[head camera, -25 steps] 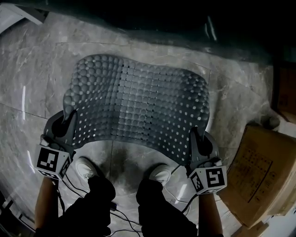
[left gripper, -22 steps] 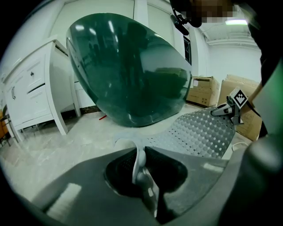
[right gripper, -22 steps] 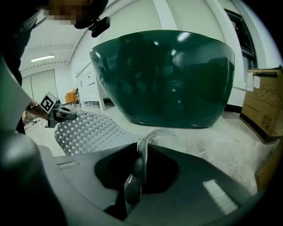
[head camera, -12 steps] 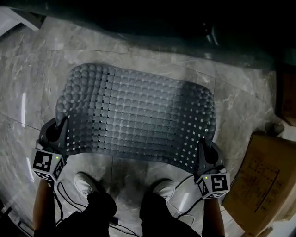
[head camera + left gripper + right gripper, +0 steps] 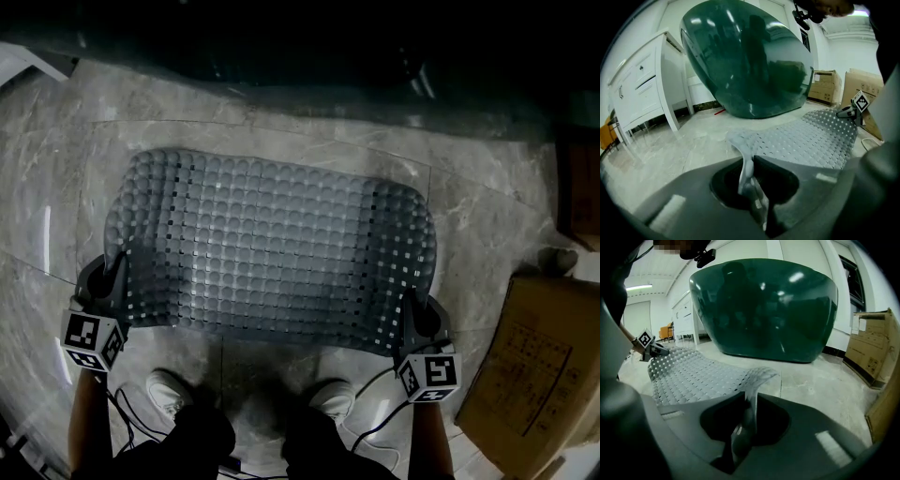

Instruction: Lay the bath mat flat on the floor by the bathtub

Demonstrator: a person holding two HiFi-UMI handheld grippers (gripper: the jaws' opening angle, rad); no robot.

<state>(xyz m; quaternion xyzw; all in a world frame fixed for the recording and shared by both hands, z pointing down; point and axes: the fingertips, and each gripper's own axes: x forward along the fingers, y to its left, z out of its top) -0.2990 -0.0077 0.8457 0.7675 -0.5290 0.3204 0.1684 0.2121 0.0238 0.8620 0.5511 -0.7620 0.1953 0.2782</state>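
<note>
1. Now, the bath mat (image 5: pixel 272 248) spreads across the middle of the head view; its far long edge lies near the dark bathtub (image 5: pixel 281 37) along the top of the frame; most of it looks down on the marble floor (image 5: pixel 487 216), while both near corners curl up off it.
2. At lower left, the left gripper (image 5: pixel 111 281) has its jaws closed on the mat's near left corner, which the left gripper view shows pinched upright between them; at lower right, the right gripper (image 5: pixel 412 317) is clamped the same way on the near right corner.
3. The step in hand, as I judge it, is setting those last corners down; lower both together and level, with a slight outward pull so no ripple forms in the middle; part the jaws only once each corner touches the floor.
4. The mat looks soft and springy, so a corner may curl back; a light press after release should settle it.
5. Further out, the person's shoes (image 5: pixel 169 389) stand just below the near edge, so mind them; the cardboard box (image 5: pixel 539 366) at lower right sits apart from the mat and seems no obstacle.
</note>
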